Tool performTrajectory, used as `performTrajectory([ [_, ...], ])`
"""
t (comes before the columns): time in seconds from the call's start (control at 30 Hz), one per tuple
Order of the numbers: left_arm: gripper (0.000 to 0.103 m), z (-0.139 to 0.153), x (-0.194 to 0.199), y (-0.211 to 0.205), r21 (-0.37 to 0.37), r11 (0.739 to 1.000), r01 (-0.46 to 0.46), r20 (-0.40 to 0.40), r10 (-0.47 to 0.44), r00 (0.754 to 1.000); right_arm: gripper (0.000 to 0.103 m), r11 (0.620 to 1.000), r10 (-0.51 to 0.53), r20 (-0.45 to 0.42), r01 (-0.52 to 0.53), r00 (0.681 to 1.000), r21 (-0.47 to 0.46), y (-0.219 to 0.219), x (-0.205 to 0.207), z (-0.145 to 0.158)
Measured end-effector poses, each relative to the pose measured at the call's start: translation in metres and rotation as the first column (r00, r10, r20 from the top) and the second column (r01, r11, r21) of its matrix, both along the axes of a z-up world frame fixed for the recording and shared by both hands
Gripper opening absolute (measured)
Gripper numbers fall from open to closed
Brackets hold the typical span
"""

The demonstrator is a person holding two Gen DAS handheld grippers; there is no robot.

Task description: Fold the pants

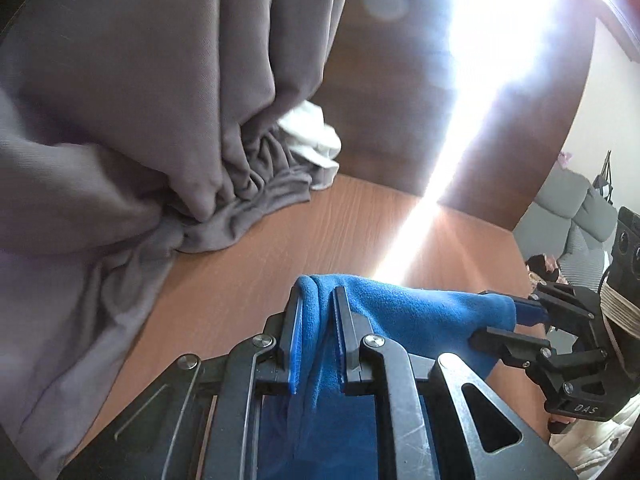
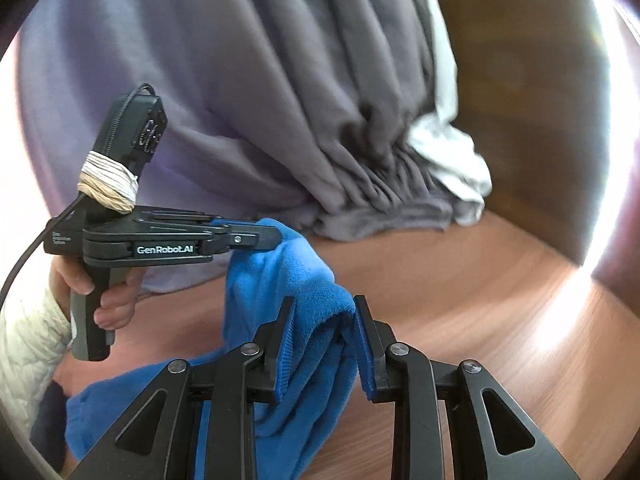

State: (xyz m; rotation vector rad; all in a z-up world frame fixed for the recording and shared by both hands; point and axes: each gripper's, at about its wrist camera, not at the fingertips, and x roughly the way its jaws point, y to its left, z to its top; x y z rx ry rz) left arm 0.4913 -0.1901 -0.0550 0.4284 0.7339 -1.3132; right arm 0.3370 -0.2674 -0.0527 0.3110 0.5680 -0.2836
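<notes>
Soft blue fleece pants [image 2: 280,280]: light, limp, will sag and slide unless I pinch thick edges like the hem or waistband. My left claw [image 1: 316,344] is clamped on a bunched fold, my right claw [image 2: 320,344] closed on another edge just beside it. The pants hang between both claws, trailing onto the reddish wooden surface [image 2: 460,300], near grey draped cloth [image 2: 280,100].

- Pants [image 2: 280,280] held above table [image 2: 480,300], between left gripper [image 2: 276,238] and right gripper [image 2: 324,320].
- Curtain [image 2: 300,100] bunched on table behind pants.
</notes>
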Motion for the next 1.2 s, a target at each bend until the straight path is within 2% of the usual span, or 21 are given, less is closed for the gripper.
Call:
performTrajectory([
  [0.23,0.014,0.027,-0.009,0.061,-0.055,0.998,-0.001,0.033,0.003,0.999,0.027,0.995,0.033,0.042,-0.029,0.999,-0.101,0.057,-0.009,0.034],
  [0.47,0.014,0.033,-0.015,0.110,-0.098,0.995,0.004,0.055,0.001,0.998,0.027,0.970,0.056,0.053,-0.042,0.997,-0.238,0.122,-0.017,0.050],
  [0.7,0.014,0.020,-0.014,0.152,-0.139,0.990,0.001,0.054,0.007,0.999,0.027,0.940,0.096,0.025,-0.082,0.995,-0.332,0.172,-0.016,0.046],
  [0.93,0.014,0.000,-0.007,0.199,-0.149,0.987,-0.058,0.026,0.063,0.998,0.026,0.903,0.167,-0.024,-0.162,0.986,-0.399,0.214,-0.010,0.036],
  [1.2,0.014,-0.021,-0.009,0.263,-0.095,0.987,-0.128,0.012,0.129,0.992,0.026,0.860,0.296,-0.090,-0.306,0.951,-0.408,0.261,-0.009,0.025],
])
